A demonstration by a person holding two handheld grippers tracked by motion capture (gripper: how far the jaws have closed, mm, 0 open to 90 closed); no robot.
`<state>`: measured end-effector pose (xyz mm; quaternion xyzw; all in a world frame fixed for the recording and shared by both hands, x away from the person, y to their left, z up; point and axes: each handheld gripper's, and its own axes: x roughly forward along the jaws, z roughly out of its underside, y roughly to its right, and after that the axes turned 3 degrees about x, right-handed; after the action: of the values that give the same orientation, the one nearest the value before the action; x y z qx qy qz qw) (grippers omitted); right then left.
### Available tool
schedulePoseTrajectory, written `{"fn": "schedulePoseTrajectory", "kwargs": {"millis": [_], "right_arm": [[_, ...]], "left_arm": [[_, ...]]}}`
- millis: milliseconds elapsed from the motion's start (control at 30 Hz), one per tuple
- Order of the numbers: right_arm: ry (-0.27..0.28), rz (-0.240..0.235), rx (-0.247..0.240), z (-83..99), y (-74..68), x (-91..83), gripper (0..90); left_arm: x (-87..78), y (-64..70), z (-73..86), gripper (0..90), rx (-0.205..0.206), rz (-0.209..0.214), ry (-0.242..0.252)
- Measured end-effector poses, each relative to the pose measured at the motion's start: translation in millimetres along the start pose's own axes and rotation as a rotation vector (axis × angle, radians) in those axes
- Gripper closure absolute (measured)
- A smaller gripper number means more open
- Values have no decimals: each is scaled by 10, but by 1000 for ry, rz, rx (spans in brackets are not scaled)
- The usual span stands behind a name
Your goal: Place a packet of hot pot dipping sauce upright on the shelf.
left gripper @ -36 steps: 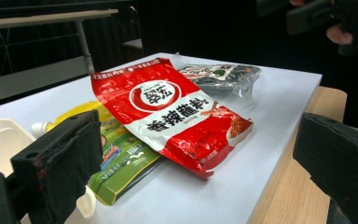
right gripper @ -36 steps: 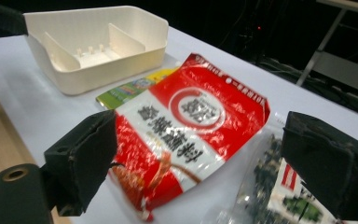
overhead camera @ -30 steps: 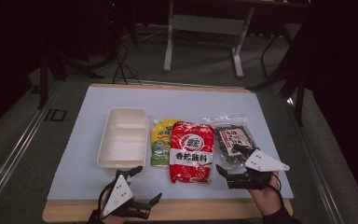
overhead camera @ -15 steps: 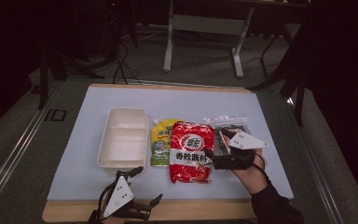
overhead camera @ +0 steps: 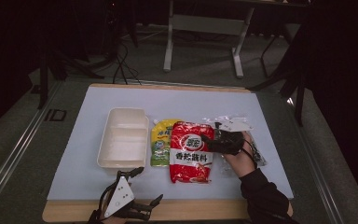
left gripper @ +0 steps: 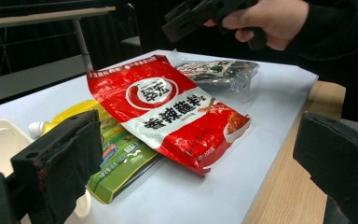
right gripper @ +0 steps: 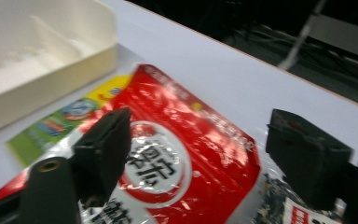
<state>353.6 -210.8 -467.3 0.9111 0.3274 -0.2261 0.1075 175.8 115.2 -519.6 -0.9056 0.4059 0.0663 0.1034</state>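
Red sauce pouch (overhead camera: 191,151) not grabbed yet: right gripper (overhead camera: 210,140) is hovered over it, jaws apart; left gripper (overhead camera: 144,198) is parked open-jawed.

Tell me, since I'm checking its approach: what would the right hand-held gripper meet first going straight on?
Probably the red sauce pouch: the right hand-held gripper has open jaws either side of its upper part. Its height above it is unclear.
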Motion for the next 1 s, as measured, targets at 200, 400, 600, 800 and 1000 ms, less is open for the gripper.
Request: {"fn": "schedulePoseTrajectory", "kwargs": {"millis": [200, 400, 600, 800, 1000], "right_arm": [[-40, 16, 40, 46, 108, 171, 289], [-85, 22, 51, 106, 213, 339, 284], [-117, 17, 69, 142, 314, 457, 273], [-147, -25, 123, 179, 383, 514, 307], [-186, -49, 112, 195, 392, 518, 551]], "left_arm": [[7, 9, -1, 26, 8, 1, -3], [11, 11, 1, 26, 10, 2, -7], [15, 9, 4, 26, 10, -1, -8], [18, 6, 7, 26, 9, -1, -10], [15, 1, 8, 26, 6, -4, -9]]}}
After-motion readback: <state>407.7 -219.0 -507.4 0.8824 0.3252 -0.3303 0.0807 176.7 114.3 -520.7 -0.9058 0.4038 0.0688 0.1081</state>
